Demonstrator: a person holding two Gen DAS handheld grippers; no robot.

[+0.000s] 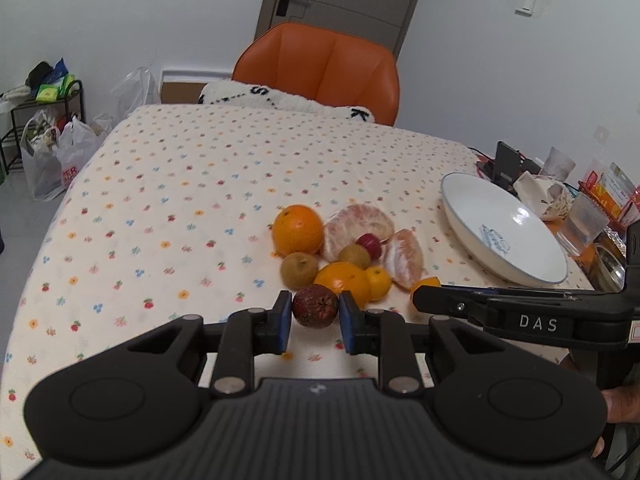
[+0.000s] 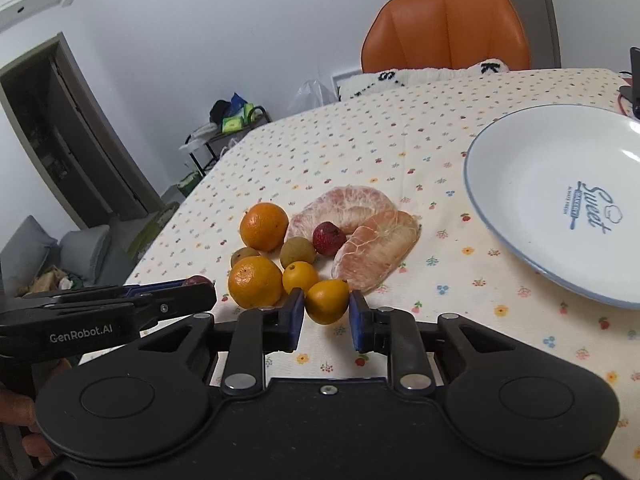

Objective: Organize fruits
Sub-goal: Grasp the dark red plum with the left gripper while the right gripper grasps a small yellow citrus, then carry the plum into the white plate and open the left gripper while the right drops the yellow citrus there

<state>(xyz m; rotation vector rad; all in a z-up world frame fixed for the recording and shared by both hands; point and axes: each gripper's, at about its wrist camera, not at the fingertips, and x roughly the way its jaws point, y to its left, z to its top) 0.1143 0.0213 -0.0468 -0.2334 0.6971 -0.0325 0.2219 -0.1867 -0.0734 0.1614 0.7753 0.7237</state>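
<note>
Where pads flank, dark fruit.

Soft even indoor light, sharp, fisheye-bent edges.

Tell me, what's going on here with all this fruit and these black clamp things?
A person is sorting fruit with a two-finger gripper in each hand. The left gripper has its fingers on either side of a dark red wrinkled fruit, and the right gripper brackets a small orange citrus. Whether either is squeezing yet is hard to tell. The fruit pile sits on the flowered tablecloth, and the white plate beside it holds nothing so far.
</note>
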